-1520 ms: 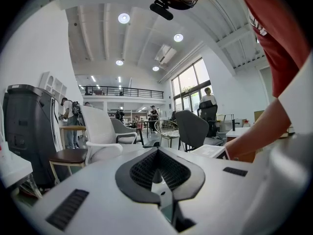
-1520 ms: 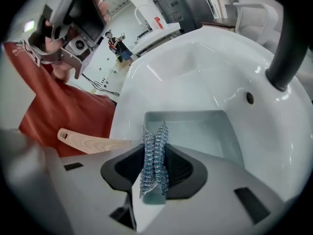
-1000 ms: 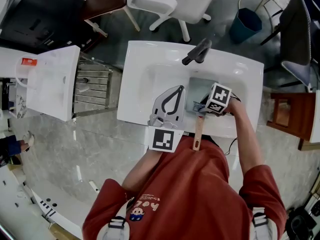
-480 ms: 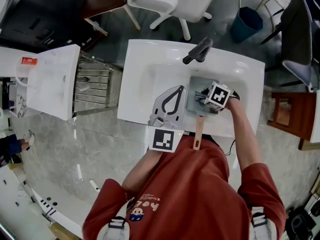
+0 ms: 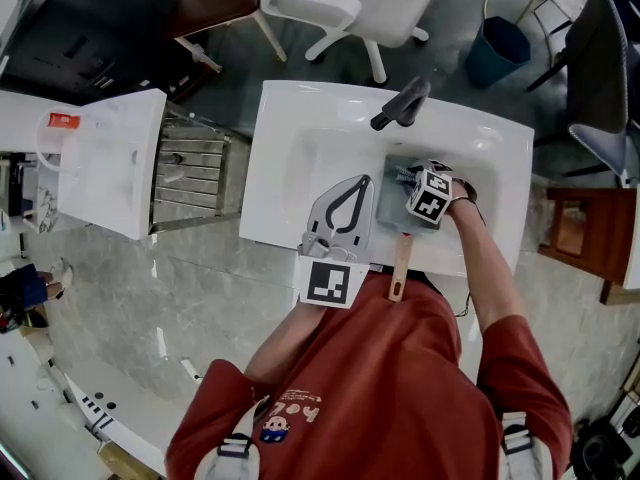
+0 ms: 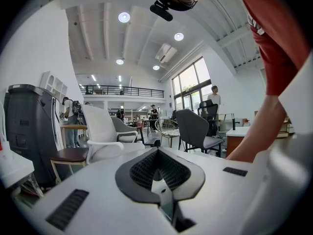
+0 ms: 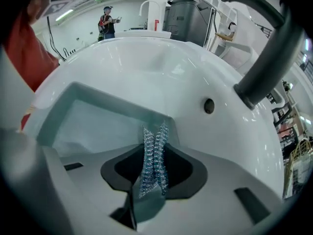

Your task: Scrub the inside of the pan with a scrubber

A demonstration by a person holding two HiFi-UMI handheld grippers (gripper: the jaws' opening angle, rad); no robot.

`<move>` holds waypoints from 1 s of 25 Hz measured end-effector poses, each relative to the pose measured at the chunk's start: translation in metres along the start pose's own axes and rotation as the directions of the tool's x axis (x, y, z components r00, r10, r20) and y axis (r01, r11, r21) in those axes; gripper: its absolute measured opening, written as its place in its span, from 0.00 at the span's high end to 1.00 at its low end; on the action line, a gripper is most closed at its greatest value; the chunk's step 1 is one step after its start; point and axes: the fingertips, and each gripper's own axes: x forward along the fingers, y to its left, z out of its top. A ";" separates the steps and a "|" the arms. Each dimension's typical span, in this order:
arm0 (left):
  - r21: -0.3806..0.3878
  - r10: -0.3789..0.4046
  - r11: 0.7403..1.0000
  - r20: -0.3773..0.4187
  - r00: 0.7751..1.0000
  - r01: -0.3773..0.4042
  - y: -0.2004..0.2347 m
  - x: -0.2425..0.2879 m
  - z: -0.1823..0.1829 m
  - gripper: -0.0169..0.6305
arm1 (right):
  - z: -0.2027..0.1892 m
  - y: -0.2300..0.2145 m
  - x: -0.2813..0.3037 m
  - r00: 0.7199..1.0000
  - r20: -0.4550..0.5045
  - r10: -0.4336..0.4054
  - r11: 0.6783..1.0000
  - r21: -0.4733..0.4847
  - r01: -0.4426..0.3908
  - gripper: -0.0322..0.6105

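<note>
Jaws of right gripper (image 7: pixel 151 176) pinch crumpled blue mesh scrubber (image 7: pixel 155 143); pan (image 7: pixel 90 124) square, grey-green.

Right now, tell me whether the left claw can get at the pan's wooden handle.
Probably yes. The handle juts over the sink rim beside the left claw, nothing between them; but the claw is shut and aimed away, so it must turn and open.

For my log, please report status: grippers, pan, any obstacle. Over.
Left gripper shut, empty, over sink. Right gripper shut on mesh scrubber inside square pan. Nothing blocks.
</note>
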 end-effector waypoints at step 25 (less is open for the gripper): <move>0.004 0.006 1.000 0.004 1.000 -0.006 0.001 -0.005 0.002 0.96 | 0.019 0.000 -0.048 0.996 0.069 -0.051 0.997 0.065 0.047 0.73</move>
